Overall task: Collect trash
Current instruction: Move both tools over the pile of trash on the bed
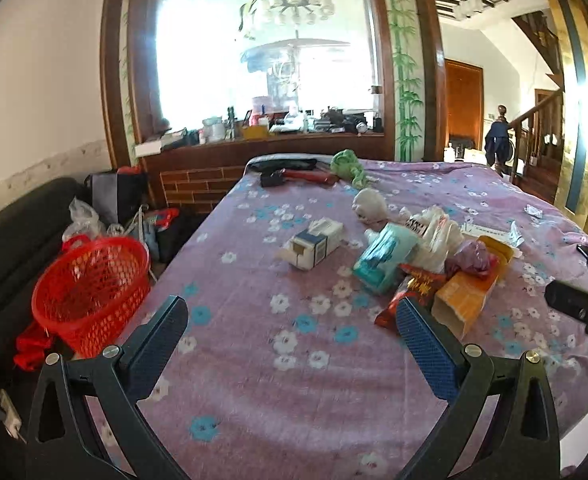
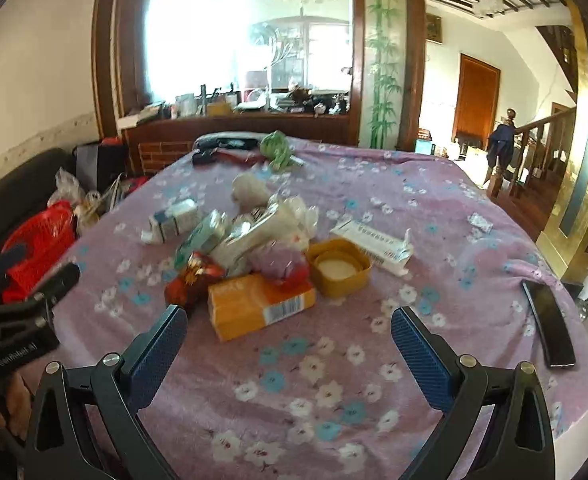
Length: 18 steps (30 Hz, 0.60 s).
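Left gripper (image 1: 292, 314): jaws spread, empty.
Right gripper (image 2: 290, 322): jaws spread, empty.
Risk: flat orange cardboard box (image 2: 260, 304) could slip; heaped wrappers may drag, missing red mesh plastic basket (image 1: 90, 284).

trash pile (image 2: 254, 256) mid-bed: orange box (image 2: 260, 306) flat, red basket (image 1: 90, 290) bedside.

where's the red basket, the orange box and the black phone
red mesh basket (image 1: 94, 280), left wrist view, on its inner mesh wall
orange box (image 2: 254, 306), right wrist view, on its top face
black phone (image 2: 549, 320), right wrist view, on the middle of its screen
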Each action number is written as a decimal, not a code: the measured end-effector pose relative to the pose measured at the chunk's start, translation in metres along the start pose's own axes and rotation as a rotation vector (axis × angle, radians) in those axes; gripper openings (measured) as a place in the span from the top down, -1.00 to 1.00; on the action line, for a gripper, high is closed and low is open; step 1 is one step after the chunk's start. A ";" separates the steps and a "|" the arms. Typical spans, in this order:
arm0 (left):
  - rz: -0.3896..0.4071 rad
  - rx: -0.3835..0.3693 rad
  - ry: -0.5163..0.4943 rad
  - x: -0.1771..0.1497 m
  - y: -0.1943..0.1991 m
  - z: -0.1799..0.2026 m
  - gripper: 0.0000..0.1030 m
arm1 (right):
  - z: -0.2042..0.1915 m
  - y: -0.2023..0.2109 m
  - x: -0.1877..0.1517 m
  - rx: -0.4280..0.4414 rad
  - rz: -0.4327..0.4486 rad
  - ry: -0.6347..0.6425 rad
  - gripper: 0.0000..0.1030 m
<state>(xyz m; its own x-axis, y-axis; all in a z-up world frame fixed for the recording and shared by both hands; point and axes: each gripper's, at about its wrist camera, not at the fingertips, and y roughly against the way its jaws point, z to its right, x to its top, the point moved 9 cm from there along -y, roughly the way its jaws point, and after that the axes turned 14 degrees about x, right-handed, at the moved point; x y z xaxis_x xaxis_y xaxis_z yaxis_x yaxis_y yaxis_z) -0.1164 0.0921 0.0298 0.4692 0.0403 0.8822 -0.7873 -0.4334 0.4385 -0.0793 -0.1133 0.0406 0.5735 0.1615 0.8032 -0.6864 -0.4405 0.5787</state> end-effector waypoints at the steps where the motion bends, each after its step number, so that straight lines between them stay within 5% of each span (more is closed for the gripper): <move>1: -0.008 -0.001 0.011 -0.004 -0.002 -0.002 -1.00 | -0.001 -0.002 -0.004 0.000 -0.003 -0.006 -1.00; 5: -0.034 0.012 0.002 -0.017 -0.005 -0.006 -1.00 | 0.003 -0.006 -0.013 -0.020 -0.009 -0.023 -0.78; 18: -0.052 0.003 -0.029 -0.021 -0.004 0.001 -1.00 | 0.019 -0.005 -0.017 -0.085 -0.006 -0.028 -0.79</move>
<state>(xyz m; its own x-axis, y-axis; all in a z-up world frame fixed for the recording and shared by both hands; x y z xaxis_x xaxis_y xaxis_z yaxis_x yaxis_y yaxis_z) -0.1228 0.0920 0.0095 0.5211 0.0364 0.8527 -0.7602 -0.4344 0.4831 -0.0772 -0.1307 0.0214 0.5892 0.1387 0.7960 -0.7177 -0.3626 0.5944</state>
